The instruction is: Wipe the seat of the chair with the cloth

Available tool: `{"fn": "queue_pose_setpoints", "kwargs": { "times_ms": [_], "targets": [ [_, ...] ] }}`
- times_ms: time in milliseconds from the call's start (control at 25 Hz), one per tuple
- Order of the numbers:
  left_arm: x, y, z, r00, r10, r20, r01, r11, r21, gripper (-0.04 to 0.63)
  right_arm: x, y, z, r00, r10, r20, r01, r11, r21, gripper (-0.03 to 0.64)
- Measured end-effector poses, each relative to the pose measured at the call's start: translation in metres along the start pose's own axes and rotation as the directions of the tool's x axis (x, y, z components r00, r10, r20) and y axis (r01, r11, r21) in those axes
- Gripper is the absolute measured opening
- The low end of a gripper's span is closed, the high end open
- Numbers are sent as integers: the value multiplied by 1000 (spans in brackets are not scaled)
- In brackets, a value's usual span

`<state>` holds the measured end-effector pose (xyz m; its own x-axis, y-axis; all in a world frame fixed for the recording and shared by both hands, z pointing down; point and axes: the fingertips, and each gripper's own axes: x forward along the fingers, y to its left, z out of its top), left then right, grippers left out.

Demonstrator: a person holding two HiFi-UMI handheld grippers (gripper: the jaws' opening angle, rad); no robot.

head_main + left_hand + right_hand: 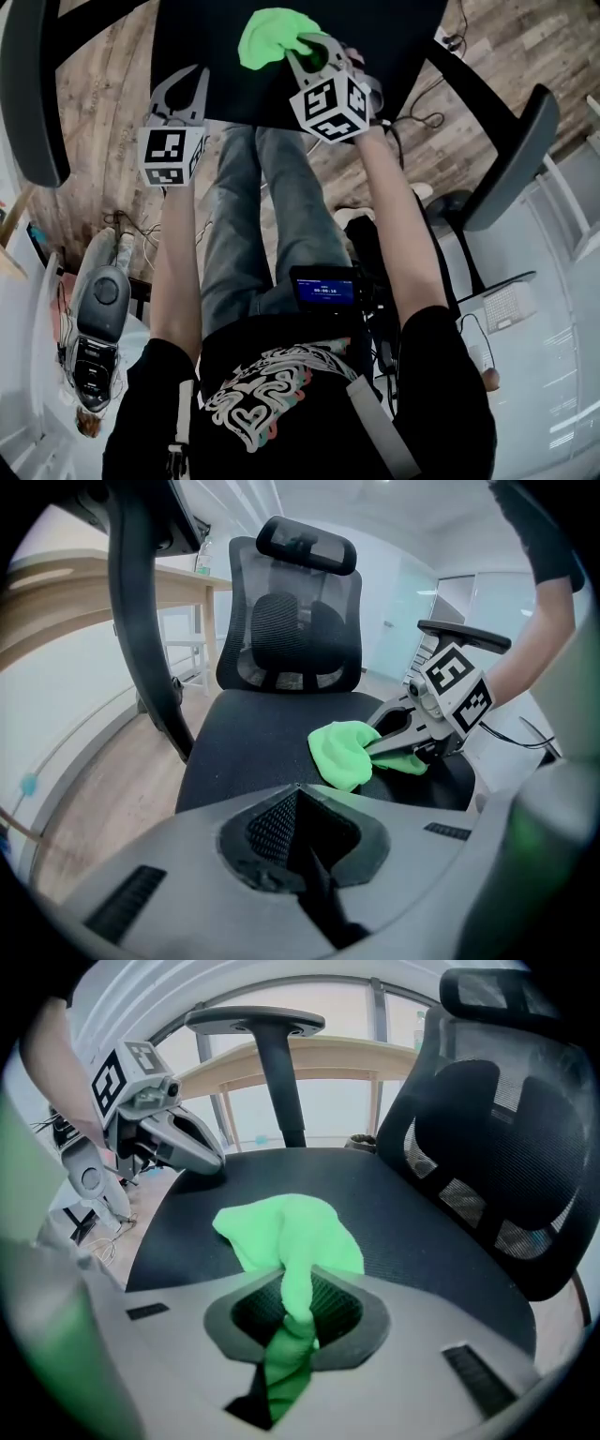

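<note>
Cloth [286,1232], green: one end pinched in right gripper [292,1290], the rest bunched on office chair seat [422,1222]. Left gripper [298,794]: jaws together, empty, near seat's front edge. Risk: thin pinch probably slips under drag; bunched folds wipe little.

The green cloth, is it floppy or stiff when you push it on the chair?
Probably floppy: the green cloth is pinched into a thin twist in the right tool and slumps in soft folds on the seat. It looks light, so it should slide easily, though pushing may bunch it up rather than keep it flat.
</note>
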<state>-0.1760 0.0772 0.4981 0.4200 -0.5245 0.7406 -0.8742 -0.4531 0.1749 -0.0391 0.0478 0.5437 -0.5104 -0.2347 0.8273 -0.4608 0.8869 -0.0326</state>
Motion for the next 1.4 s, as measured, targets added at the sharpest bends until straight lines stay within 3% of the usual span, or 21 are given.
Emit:
{"fn": "queue_pose_setpoints", "kwargs": {
  "times_ms": [280,680,1000,1400],
  "targets": [
    [3,-3,-4,1000,-7,-2,7,1000,14,2,10,7,16,999,41,29,-40,999,-30,57],
    [2,0,12,1000,-14,23,14,999,32,2,-15,-10,27,996,-22,87,20,999,30,57],
    [11,-9,28,999,-45,29,43,996,77,2,-45,-34,16,988,-108,111,93,986,138,57],
    [17,-23,67,996,-58,67,51,993,106,2,-99,-49,2,965,-225,133,178,939,294,57]
  ]
}}
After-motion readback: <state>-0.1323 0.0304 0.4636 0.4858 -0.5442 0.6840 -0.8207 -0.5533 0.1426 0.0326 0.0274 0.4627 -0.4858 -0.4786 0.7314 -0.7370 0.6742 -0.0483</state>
